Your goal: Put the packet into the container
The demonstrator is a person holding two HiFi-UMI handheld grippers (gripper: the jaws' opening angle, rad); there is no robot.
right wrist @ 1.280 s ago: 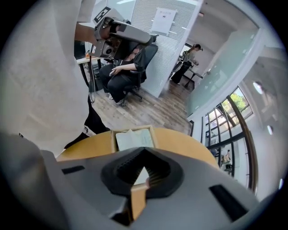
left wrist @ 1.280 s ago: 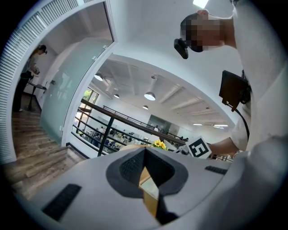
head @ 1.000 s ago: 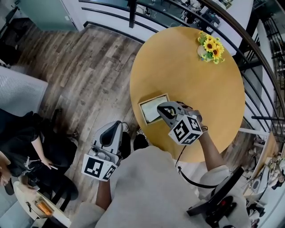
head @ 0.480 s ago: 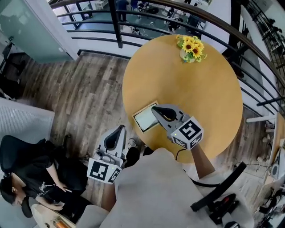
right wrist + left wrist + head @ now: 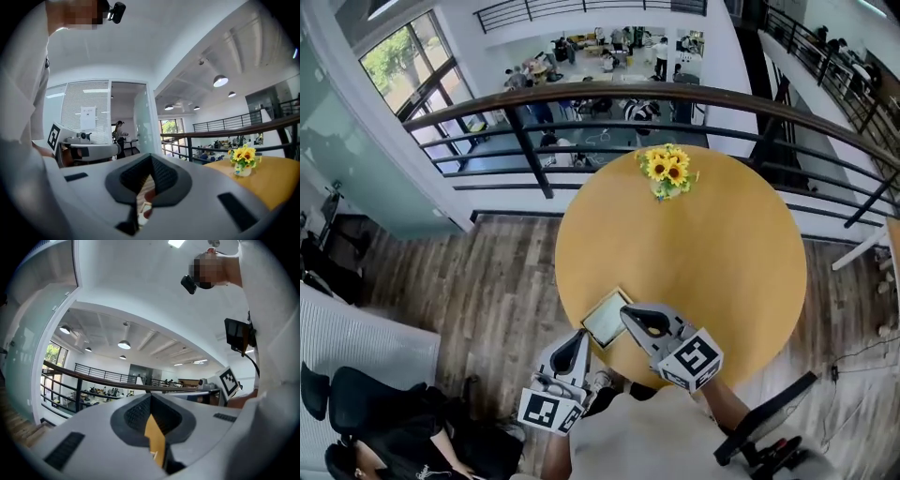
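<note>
On the table (image 5: pixel 712 253), the right gripper (image 5: pixel 626 311) partly covers the container (image 5: pixel 602 321).

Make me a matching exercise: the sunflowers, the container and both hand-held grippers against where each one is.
1. sunflowers
2. container
3. left hand-held gripper
4. right hand-held gripper

A. mostly off the table, over the wooden floor
B. table's far edge, by the railing
C. above the table, just right of the container
D. lying at the table's near-left edge

Pairs: 1-B, 2-D, 3-A, 4-C
</note>
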